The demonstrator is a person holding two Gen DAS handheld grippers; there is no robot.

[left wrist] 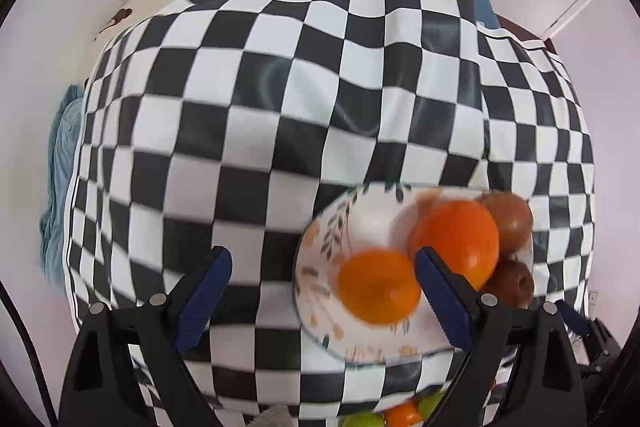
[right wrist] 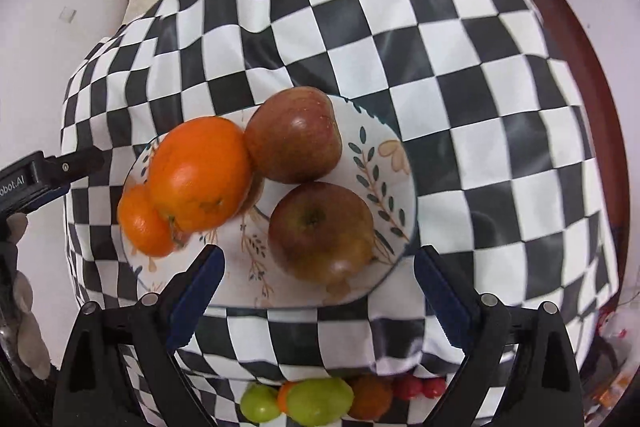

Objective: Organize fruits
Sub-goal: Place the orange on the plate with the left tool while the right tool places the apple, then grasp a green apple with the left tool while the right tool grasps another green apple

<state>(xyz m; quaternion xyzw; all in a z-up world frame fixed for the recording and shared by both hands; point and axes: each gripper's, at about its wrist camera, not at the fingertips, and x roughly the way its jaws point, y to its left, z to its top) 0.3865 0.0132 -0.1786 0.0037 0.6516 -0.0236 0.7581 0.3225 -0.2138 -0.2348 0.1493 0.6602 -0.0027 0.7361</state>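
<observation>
both grippers, left [left wrist: 322, 281] and right [right wrist: 318, 277], hover released over a floral plate [right wrist: 394, 163] holding two oranges and two apples.

Left gripper [left wrist: 323, 293] jaws wide — small orange [left wrist: 378, 287] on floral plate [left wrist: 340, 227] between them, untouched; checkered cloth [left wrist: 240, 107] beneath.

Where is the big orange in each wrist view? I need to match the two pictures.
Left wrist: the big orange is lower right, on the plate, just behind the left gripper's right finger.
Right wrist: the big orange is left of centre, on the plate's left side, touching an apple.
Shared landmark: the small orange beside it on the plate.
</observation>
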